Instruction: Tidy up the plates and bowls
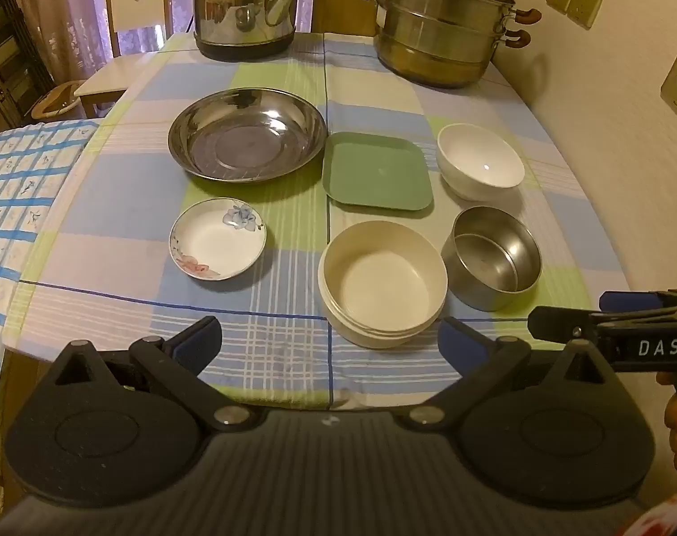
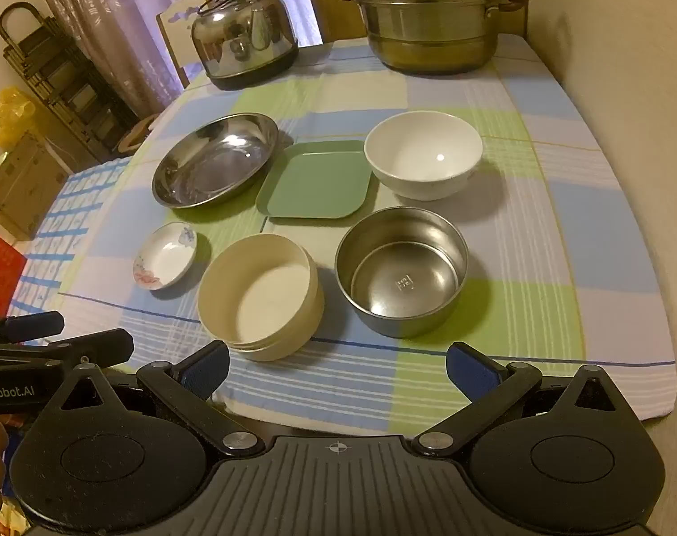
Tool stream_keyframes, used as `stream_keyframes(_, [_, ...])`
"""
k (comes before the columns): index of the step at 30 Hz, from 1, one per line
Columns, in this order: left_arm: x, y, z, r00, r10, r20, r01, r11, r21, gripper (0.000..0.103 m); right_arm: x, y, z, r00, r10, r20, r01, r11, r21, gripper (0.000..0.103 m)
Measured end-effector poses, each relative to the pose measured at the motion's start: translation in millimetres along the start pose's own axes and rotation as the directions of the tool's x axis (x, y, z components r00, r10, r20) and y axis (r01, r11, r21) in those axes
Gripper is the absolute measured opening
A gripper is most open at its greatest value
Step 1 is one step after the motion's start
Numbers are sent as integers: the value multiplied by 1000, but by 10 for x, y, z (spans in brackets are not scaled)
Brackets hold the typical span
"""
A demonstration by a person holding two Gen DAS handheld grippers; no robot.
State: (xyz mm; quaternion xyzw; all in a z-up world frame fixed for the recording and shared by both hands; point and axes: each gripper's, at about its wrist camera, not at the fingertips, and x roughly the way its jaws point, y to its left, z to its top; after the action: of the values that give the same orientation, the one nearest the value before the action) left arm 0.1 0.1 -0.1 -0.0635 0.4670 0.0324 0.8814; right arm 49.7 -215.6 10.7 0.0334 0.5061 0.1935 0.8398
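Six dishes lie spread singly on the checked tablecloth (image 1: 271,232), none yet stacked: steel plate (image 1: 247,134), green square plate (image 1: 376,172) and white bowl (image 1: 479,161) in the far row; floral saucer (image 1: 217,237), cream bowl (image 1: 383,281) and steel bowl (image 1: 492,257) nearer. Left gripper (image 1: 329,339) and right gripper (image 2: 338,366) hover at the near edge, fingers spread wide and empty, apparently poised for a first pick.
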Motion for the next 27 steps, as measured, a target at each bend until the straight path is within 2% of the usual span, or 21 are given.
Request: stream_keyframes(27, [-3,-2,-2,1000,-5,0,5,1000,0,102,-22,-44,46,1000,-2,-2,2,1000,1,103])
